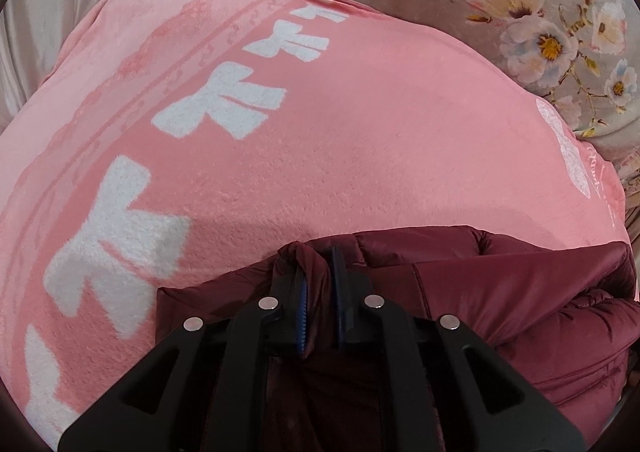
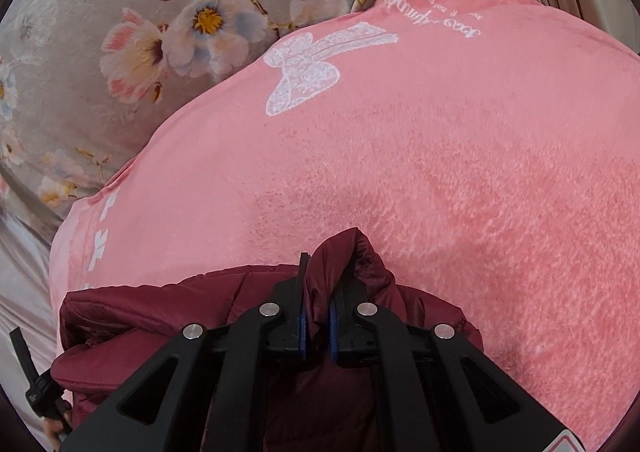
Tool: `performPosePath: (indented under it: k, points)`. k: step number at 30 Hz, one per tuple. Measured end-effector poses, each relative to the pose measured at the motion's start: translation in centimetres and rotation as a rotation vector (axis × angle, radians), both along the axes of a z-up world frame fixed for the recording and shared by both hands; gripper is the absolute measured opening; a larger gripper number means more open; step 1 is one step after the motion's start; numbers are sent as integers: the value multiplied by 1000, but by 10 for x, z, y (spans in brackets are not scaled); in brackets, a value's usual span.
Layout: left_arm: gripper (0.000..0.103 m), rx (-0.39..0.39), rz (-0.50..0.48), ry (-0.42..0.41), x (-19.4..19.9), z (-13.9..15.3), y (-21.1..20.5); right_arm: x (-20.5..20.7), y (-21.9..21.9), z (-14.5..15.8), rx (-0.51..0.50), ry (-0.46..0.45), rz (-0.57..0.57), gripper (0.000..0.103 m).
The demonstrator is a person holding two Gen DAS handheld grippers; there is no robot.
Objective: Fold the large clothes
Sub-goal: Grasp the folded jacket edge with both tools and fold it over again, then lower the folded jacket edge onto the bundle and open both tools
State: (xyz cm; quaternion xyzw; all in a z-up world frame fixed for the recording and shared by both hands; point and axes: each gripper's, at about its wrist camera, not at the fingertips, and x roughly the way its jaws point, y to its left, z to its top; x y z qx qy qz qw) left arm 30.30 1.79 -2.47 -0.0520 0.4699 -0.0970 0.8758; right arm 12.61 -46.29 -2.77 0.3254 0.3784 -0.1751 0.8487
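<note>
The left gripper pinches a bunched fold of the maroon padded jacket; fabric fills the narrow gap between its blue pads. The rest of the jacket spreads to the right of and beneath this gripper, its quilted panels lying on the pink blanket. Ahead of the fingertips the blanket is bare; a row of white bow prints runs along its left side.

The right gripper is likewise clamped on a raised ridge of the same jacket, which rises in a peak just past the fingertips. The jacket body extends to the left of and below this gripper. Ahead and slightly left, a white butterfly print marks the blanket. Beyond the blanket's far edge lies a grey floral bedcover.
</note>
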Motion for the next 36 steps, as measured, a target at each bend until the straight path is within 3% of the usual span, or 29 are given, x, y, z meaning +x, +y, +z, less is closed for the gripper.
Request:
performPosePath:
  k: [4,6,8,10,12,16,20,23,25,27,29,36]
  points:
    - [11,-90,8,14,3,0,12,-4,-8,-2,75,-50,-1,10]
    - [15,-140,30,41,0,6,24,-14,-15,5,129,-91,-15,19]
    - [22,-179,43,29,-10,25,37,-38,-20,28,152,-182,-56,43]
    - [33,-187,39,-6,-23,47,47,-61,-22,54,102,-258,-80,48]
    - [69,-139,73,-63,-36,69,56,-78,-18,78,24,-267,-62,48]
    - [70,-106,104,-159,-55,108,63,-83,9,101,-129,-205,21,48]
    - [70,-101,-8,-164,-57,124,21,-48,61,100,-228,-129,192,47]
    - [70,-20,-89,-132,-50,113,-25,-13,93,90,-342,-55,285,47]
    - [70,-6,-101,-89,-38,96,-40,6,93,83,-379,-6,267,47]
    - [69,-8,-94,-35,-23,77,-46,20,73,74,-297,11,219,47]
    - [69,-1,-72,-6,-8,63,-48,31,51,62,-210,35,165,36]
    - [71,89,-65,43,23,20,-59,61,29,11,-148,159,164,24]
